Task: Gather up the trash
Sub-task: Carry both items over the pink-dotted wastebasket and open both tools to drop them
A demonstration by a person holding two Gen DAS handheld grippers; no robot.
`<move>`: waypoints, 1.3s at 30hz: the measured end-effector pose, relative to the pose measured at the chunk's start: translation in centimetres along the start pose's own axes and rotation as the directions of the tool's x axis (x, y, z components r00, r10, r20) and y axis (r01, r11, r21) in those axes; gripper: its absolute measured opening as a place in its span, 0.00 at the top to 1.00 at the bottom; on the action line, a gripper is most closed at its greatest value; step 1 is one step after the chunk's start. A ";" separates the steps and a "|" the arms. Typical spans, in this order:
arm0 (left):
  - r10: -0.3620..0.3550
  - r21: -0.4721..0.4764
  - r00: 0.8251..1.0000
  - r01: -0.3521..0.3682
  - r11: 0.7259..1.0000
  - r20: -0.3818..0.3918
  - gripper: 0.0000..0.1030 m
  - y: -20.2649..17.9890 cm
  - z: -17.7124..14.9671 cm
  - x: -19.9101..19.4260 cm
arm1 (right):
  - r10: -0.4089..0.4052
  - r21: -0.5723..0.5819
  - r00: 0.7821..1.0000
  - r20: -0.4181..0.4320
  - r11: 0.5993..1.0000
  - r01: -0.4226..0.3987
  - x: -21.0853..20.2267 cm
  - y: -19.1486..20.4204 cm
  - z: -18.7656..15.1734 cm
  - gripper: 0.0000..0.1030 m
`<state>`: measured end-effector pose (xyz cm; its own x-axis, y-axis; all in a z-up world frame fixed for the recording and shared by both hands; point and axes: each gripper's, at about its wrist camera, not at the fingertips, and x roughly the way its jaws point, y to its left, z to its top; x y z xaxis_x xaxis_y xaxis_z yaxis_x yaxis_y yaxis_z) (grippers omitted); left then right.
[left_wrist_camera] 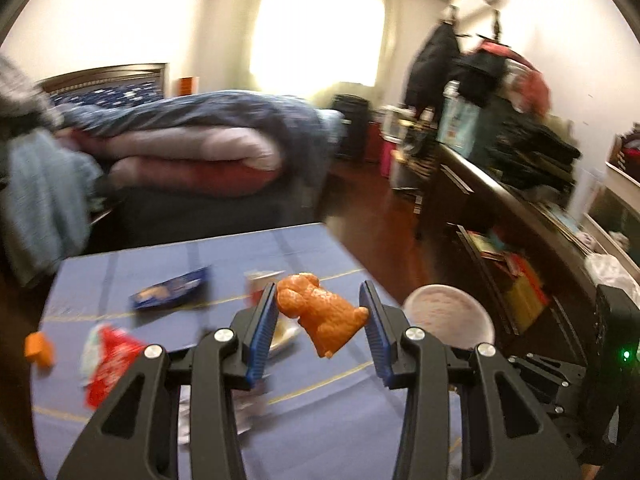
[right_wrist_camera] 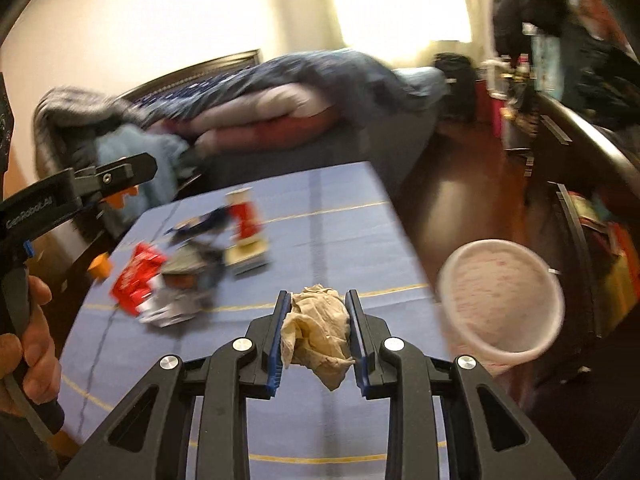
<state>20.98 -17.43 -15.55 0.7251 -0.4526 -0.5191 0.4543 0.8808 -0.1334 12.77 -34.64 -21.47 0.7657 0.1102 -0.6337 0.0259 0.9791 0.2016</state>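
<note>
Left wrist view: my left gripper (left_wrist_camera: 323,312) holds one orange peel (left_wrist_camera: 322,312) between its fingers, raised over the blue tabletop (left_wrist_camera: 312,244). One blue wrapper (left_wrist_camera: 172,289) lies far left, one red wrapper (left_wrist_camera: 106,356) near left, one white bin (left_wrist_camera: 450,316) right.

Right wrist view: my right gripper (right_wrist_camera: 318,332), level above the tabletop's near edge, clamps one crumpled tissue (right_wrist_camera: 316,330); the bin sits right, tilted.

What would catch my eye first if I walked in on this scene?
Probably the orange peel pinched in the left gripper and the crumpled tissue squeezed in the right gripper, both held above the blue table. Next, the pale bin waiting off the table's right edge, and the red wrapper among litter on the table's left.
</note>
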 end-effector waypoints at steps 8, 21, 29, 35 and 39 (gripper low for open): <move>-0.137 0.085 0.989 0.141 0.986 -0.054 0.59 -7.7 1.6 8.3 | -0.165 0.133 0.986 0.003 0.978 0.163 0.9 -9.9 1.1 0.72; -0.304 0.033 0.918 0.323 0.946 -0.253 0.58 -16.3 0.6 23.9 | -0.264 0.224 0.961 -0.078 0.935 0.275 6.3 -19.6 0.4 0.72; -0.339 0.003 0.889 0.358 0.934 -0.307 0.35 -17.9 -0.1 29.0 | -0.339 0.198 0.937 -0.082 0.916 0.349 9.0 -21.4 0.3 0.47; -0.325 -0.009 0.912 0.333 0.943 -0.251 0.23 -15.9 0.8 27.2 | -0.344 0.204 0.934 -0.096 0.912 0.356 9.4 -21.8 0.2 0.41; -0.275 -0.008 0.933 0.281 0.960 -0.233 0.17 -14.2 1.2 24.9 | -0.329 0.222 0.940 -0.094 0.913 0.342 8.6 -20.9 0.4 0.37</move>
<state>33.20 -41.37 -25.61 0.4308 -0.6317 -0.6445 0.6356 0.7194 -0.2803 19.10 -54.23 -30.86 0.6509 -0.2028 -0.7316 0.4284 0.8937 0.1334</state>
